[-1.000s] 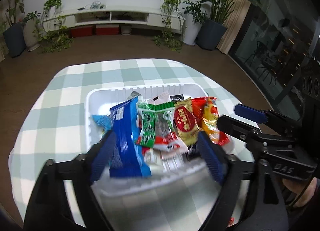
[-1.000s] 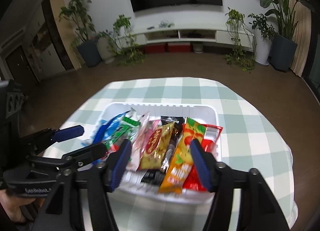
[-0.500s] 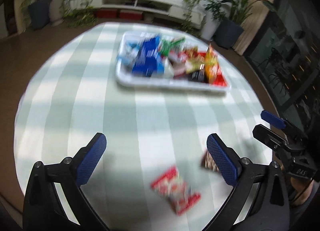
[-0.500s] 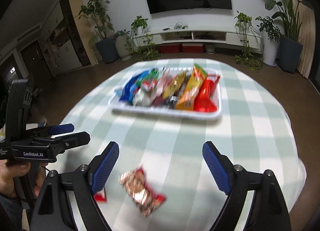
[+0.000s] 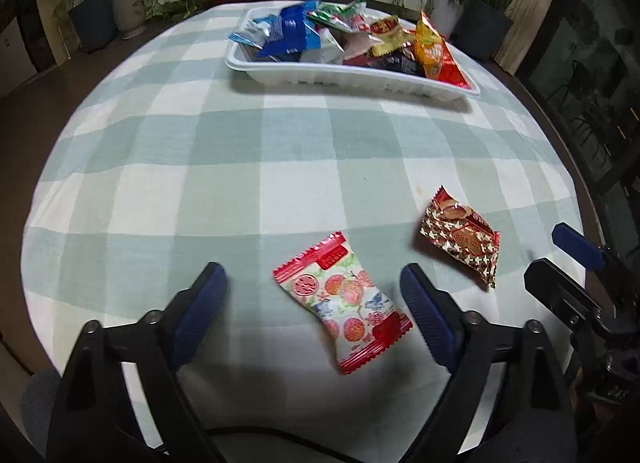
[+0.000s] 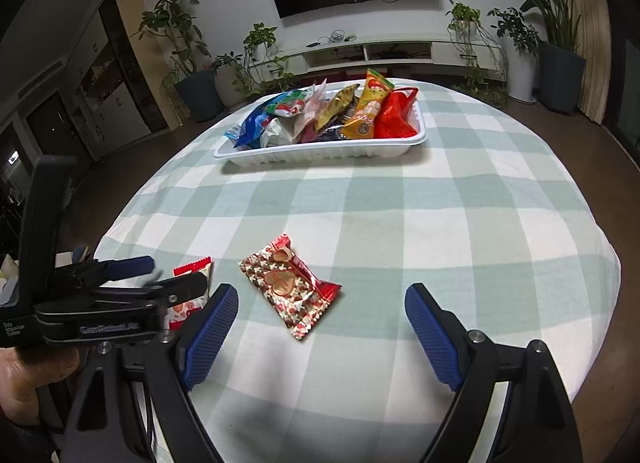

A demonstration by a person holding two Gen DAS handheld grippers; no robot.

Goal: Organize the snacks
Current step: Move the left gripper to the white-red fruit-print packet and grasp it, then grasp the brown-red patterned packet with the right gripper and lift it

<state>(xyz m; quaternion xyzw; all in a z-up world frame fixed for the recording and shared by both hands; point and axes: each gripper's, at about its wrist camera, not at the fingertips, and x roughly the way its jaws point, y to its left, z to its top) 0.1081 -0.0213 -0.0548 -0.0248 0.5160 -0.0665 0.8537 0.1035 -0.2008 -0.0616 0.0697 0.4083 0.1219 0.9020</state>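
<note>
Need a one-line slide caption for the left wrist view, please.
Left gripper, jaws closing, above a strawberry-print snack packet on the checked tablecloth; full white snack tray beyond.

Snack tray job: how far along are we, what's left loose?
Done: the white plastic tray already holds a pile of packets. In hand: nothing; the left gripper is closing over the white-and-red fruit-print packet without touching it, and the right gripper hangs open near the red-and-gold patterned packet. Left: both loose packets on the green checked tablecloth need traying.
</note>
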